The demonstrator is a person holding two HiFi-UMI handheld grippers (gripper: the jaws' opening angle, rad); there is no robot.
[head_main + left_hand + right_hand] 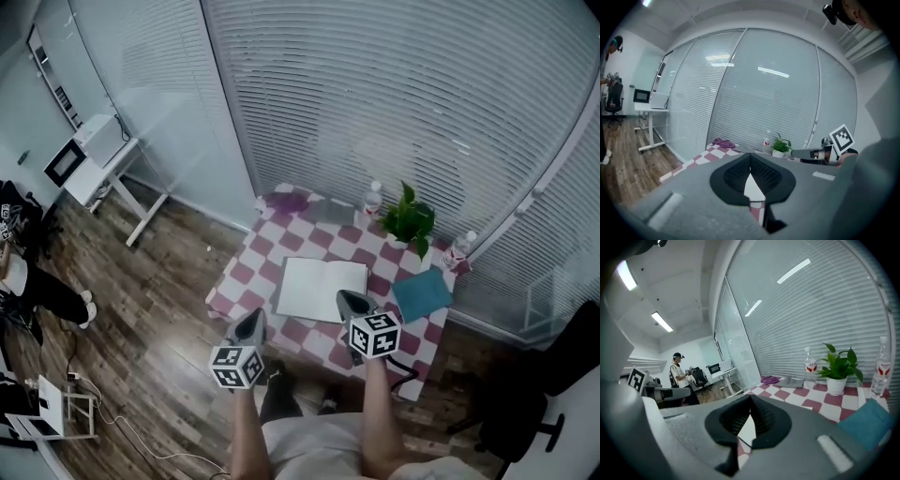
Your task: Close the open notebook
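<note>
notebook [322, 289] on table [251, 262], plant [409, 217] behind

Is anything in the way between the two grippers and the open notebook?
Nothing visible is. The open notebook lies flat on the checkered table, and both the left gripper and right gripper face it, shut. The plant stands beyond it, off to one side.

Surface [246, 272] checked pink and white. Carries an open notebook [322, 289] at centre, a teal book [422, 293] near its right, a potted plant [409, 220] between two bottles [373, 199] at the back, a purple cloth [289, 201] on the back-left corner, and possibly a grey pad [330, 211] beside that.
</note>
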